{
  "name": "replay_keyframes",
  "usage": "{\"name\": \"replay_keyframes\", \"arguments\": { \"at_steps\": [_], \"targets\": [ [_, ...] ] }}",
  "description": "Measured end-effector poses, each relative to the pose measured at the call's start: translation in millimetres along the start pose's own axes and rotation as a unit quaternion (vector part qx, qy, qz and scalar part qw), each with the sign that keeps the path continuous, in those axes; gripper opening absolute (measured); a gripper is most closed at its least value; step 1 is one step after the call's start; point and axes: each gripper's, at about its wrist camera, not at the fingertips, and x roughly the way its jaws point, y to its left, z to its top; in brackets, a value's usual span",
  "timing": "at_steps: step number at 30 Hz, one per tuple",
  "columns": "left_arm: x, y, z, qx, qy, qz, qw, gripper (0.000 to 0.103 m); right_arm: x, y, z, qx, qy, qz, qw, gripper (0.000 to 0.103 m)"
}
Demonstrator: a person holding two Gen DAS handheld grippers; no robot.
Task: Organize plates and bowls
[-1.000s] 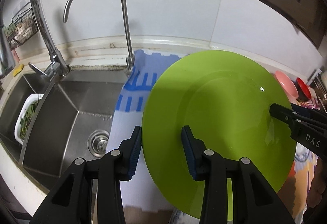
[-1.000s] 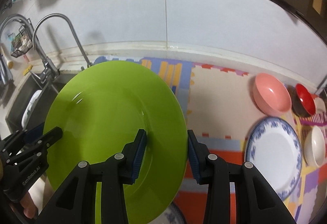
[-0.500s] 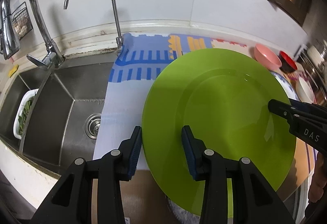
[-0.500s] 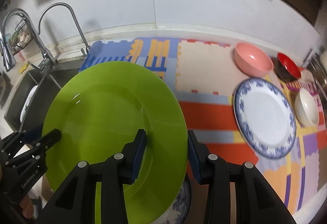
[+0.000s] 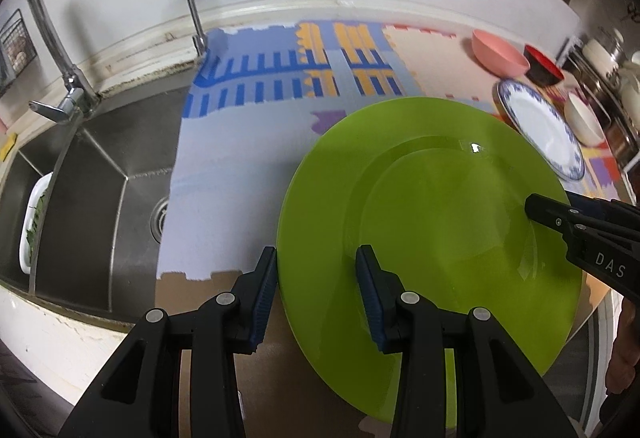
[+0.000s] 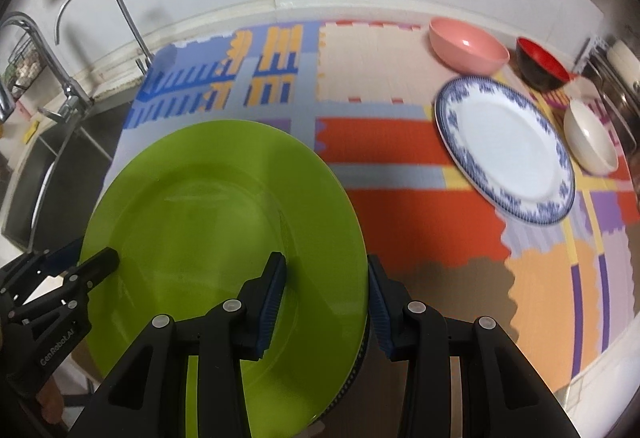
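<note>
Green plate clamped at opposite rims by both grippers, above the counter's near edge.

Left gripper [image 5: 316, 294], lettered "GenRobot.AI", and right gripper [image 6: 326, 296], lettered "DAS", each straddle the green plate [image 5: 432, 206]; something beneath it is hidden. Beyond: patterned plate [image 6: 506, 146], pink bowl [image 6: 468, 44], red bowl [image 6: 540, 64], white bowl [image 6: 590, 142], all empty.

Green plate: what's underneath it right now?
Below the green plate, a dark patterned rim peeks out at its lower right edge, probably another plate. Beyond that, the foam mat. The rest underneath is covered. Both grippers, left and right, straddle its rim.
</note>
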Motion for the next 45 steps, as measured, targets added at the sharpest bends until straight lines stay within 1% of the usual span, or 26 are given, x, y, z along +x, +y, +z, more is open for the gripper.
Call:
{"name": "replay_keyframes", "arguments": {
  "at_steps": [6, 16, 24, 30, 33, 35, 37, 45],
  "targets": [
    [10, -5, -7, 0.012, 0.018, -0.002, 0.9998, 0.04, 9, -2, -13, 0.006, 0.02, -0.004, 1.0, 0.041],
    [26, -8, -14, 0.025, 0.036, 0.001, 0.999, 0.04, 21, -5, -21, 0.014, 0.039, -0.006, 0.999, 0.041],
    [34, -12, -16, 0.032, 0.047, 0.002, 0.9984, 0.039, 28, -7, -26, 0.017, 0.048, -0.007, 0.999, 0.041],
    [36, -14, -17, 0.035, 0.049, 0.003, 0.9982, 0.04, 29, -4, -28, 0.009, 0.046, -0.013, 0.999, 0.043],
    [36, -14, -18, 0.034, 0.048, -0.001, 0.9983, 0.041, 29, -5, -28, 0.01, 0.045, -0.014, 0.999, 0.043],
    [35, -13, -18, 0.034, 0.046, -0.002, 0.9984, 0.043, 30, -5, -28, 0.011, 0.045, -0.012, 0.999, 0.045],
    [34, -14, -18, 0.036, 0.041, -0.002, 0.9985, 0.049, 30, -5, -28, 0.012, 0.045, -0.007, 0.999, 0.047],
    [19, -16, -14, 0.048, 0.008, 0.015, 0.9987, 0.061, 21, -6, -32, 0.021, 0.036, -0.009, 0.999, 0.047]
  ]
}}
